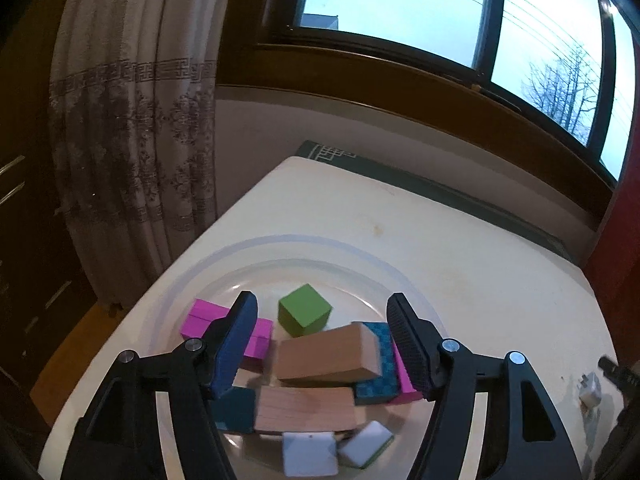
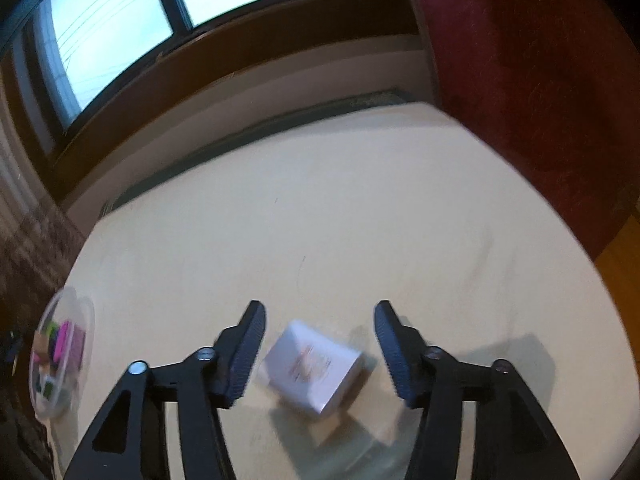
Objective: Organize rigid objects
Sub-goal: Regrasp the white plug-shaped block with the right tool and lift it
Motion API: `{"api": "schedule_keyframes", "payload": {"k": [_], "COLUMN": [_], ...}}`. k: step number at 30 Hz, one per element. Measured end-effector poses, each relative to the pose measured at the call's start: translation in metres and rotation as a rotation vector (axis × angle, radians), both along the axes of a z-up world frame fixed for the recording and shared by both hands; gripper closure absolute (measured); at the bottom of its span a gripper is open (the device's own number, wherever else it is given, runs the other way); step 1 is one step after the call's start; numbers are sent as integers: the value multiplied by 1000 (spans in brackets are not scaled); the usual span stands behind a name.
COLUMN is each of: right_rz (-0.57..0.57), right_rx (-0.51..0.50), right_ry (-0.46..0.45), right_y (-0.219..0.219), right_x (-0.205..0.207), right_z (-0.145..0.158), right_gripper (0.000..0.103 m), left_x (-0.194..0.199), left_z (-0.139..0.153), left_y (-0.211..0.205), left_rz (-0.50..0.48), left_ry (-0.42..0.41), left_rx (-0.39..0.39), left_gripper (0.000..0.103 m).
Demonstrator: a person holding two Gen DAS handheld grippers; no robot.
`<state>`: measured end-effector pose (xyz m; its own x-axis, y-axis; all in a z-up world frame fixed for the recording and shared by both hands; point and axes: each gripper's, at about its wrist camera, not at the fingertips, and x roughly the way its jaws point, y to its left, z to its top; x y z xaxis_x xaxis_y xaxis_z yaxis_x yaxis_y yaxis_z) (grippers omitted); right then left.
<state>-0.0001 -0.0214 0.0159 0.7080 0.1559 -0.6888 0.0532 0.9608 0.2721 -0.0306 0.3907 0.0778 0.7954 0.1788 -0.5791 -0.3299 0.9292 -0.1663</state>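
white charger block (image 2: 314,366) tilted on table (image 2: 360,220), blurred print.

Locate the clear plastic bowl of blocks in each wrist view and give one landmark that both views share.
Left wrist view: the clear plastic bowl fills the lower centre, directly under the open left gripper.
Right wrist view: the bowl sits small at the far left edge, well to the left of the open right gripper.
Shared landmark: the window behind the cream table.
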Motion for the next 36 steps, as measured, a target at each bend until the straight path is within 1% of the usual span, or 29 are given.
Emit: {"api": "schedule_keyframes", "payload": {"k": [2, 5, 8, 12, 16, 24, 28, 32, 35, 36], "right_rz": [12, 4, 7, 12, 20, 20, 53, 96, 108, 111], "right_rx": [-17, -78, -111, -123, -167, -149, -136, -150, -148, -141], "right_ry": [12, 17, 14, 23, 21, 11, -14, -41, -53, -50], "right_y": [8, 19, 24, 27, 36, 37, 50, 67, 70, 69], "right_x": [0, 2, 4, 6, 5, 3, 1, -1, -4, -4], "right_z": [-5, -8, -8, -11, -12, -11, -2, 8, 12, 11], "right_gripper": [39, 38, 38, 38, 41, 41, 52, 52, 51, 43], "left_x": [-3, -7, -12, -18, -21, -20, -19, -20, -22, -23], "left_z": [0, 1, 2, 2, 2, 0, 0, 0, 1, 1], "left_y": [4, 9, 16, 26, 32, 28, 25, 26, 29, 30], "left_rz": [15, 28, 44, 69, 81, 51, 37, 40, 45, 46], "left_ry": [-1, -1, -3, -2, 0, 2, 1, -2, -8, -9], "left_rx": [0, 2, 5, 5, 3, -2, 0, -3, -10, -12], "left_gripper": [35, 35, 33, 32, 32, 32, 32, 32, 32, 32]}}
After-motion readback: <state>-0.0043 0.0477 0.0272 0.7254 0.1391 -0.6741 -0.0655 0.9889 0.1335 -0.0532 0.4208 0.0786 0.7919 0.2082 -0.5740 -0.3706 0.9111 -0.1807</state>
